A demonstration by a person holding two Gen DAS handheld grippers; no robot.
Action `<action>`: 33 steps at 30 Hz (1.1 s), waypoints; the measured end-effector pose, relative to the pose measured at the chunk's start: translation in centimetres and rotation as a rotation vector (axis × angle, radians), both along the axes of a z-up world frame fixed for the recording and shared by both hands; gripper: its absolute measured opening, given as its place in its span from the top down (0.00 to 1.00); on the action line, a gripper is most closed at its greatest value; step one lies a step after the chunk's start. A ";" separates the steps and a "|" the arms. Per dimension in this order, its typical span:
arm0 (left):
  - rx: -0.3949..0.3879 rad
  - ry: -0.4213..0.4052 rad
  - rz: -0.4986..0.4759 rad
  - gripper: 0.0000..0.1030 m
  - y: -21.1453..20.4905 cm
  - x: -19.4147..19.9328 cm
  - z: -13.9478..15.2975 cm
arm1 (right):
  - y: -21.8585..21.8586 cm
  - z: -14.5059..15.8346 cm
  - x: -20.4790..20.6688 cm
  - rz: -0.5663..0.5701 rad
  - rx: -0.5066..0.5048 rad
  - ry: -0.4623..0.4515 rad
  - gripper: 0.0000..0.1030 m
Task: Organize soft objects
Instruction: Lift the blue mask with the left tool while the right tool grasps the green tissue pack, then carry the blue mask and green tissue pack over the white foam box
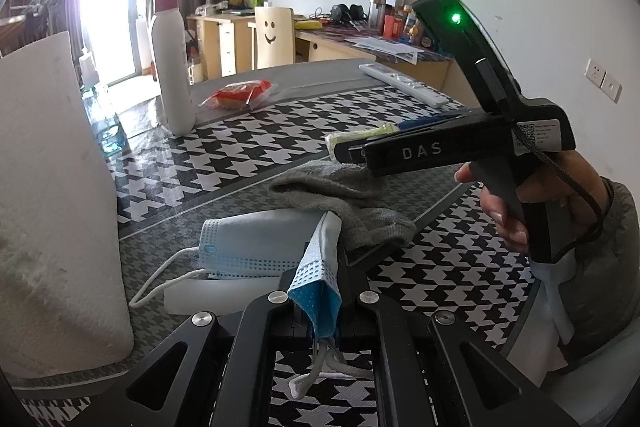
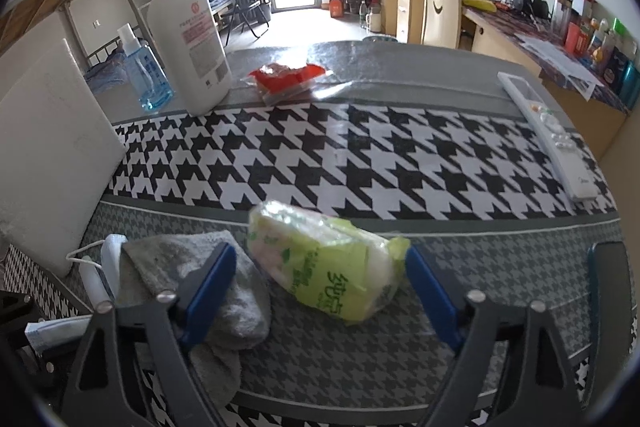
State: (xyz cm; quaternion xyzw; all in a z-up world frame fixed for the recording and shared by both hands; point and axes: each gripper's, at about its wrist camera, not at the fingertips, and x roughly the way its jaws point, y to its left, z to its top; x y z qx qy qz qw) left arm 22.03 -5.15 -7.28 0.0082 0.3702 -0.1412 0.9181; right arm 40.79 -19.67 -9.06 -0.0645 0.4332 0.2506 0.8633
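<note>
My left gripper [image 1: 320,279] is shut on a blue face mask [image 1: 316,291], which hangs folded from its jaws with the ear loops dangling below. A second pale blue mask [image 1: 248,243] lies flat on the table just ahead, beside a crumpled grey sock [image 1: 348,203]. In the right wrist view my right gripper [image 2: 316,253] stands open around a green tissue pack [image 2: 324,267]. The right blue finger [image 2: 432,295] is at the pack's end, and the left finger [image 2: 212,287] stands clear of it, over the grey sock [image 2: 224,303].
A white paper towel roll [image 1: 52,207] stands close on the left. Farther back are a white pump bottle [image 2: 188,43], a small blue bottle [image 2: 148,75], a red snack packet [image 2: 288,75] and a white remote [image 2: 548,135]. A person's hand [image 1: 504,211] holds the right gripper's handle.
</note>
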 end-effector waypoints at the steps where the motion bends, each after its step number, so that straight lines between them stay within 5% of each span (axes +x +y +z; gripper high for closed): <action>1: 0.000 -0.002 0.000 0.94 0.0 0.0 0.0 | -0.1 -0.1 0.1 -0.001 0.005 0.009 0.18; 11: 0.002 -0.010 0.009 0.94 0.0 -0.3 0.2 | -0.8 0.0 0.0 -0.009 0.016 0.010 0.41; 33: 0.009 -0.156 0.052 0.95 0.6 -3.6 4.9 | -3.1 6.0 -5.2 -0.010 0.109 -0.144 0.43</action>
